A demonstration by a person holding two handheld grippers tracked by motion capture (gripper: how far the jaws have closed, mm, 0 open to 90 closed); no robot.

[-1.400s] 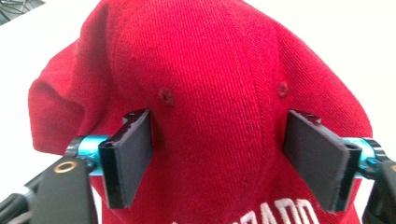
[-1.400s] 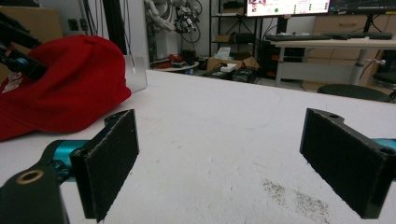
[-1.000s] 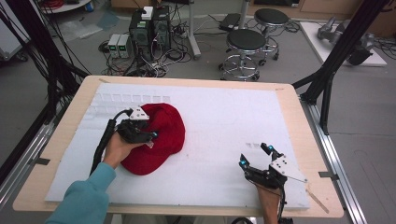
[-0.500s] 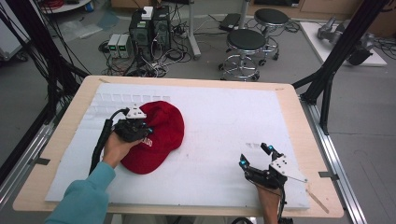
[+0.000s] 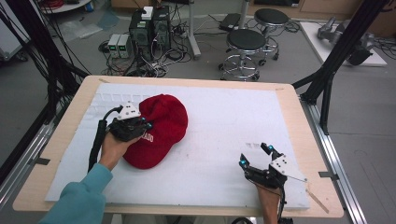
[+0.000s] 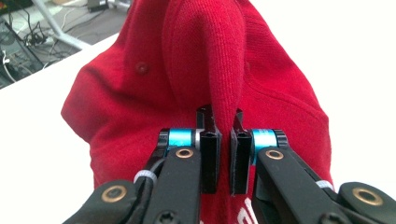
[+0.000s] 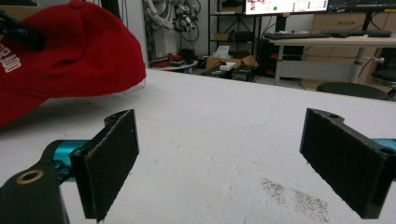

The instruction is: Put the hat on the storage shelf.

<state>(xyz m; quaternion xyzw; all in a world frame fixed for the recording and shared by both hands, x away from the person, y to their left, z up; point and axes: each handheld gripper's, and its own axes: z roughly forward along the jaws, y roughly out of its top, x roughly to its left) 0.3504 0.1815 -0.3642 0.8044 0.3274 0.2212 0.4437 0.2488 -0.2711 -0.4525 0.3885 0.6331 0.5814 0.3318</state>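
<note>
Left hand (image 5: 112, 148): comes in from the bottom left in a teal sleeve (image 5: 77, 200), holding its tool over the left part of the white mat (image 5: 219, 121).
Left gripper (image 5: 140, 125): sits at the left edge of the red cap, jaws pinched onto a raised fold of the cap's knit crown — in the left gripper view (image 6: 223, 135) the two black pads stand nearly together with the ridge of red cloth squeezed between them. The jaws have just been closing, with that fold between them.
Red cap (image 5: 159, 128): lies on the mat's left half, crown towards the far side and brim towards the near edge, with white lettering on the front just beside the gripper. In the left gripper view (image 6: 201, 70) a small button shows on the crown beside the fold.
Mat, middle: bare white surface between the cap and the other tool, with a few faint grey marks.
Right gripper (image 5: 256, 156): rests near the mat's near right corner, well apart from the cap — jaws spread wide, nothing between the pads (image 7: 112, 154).
Right hand (image 5: 269, 200): enters from the bottom edge under that tool.
Table (image 5: 299, 121): light wood border shows round the mat.
</note>
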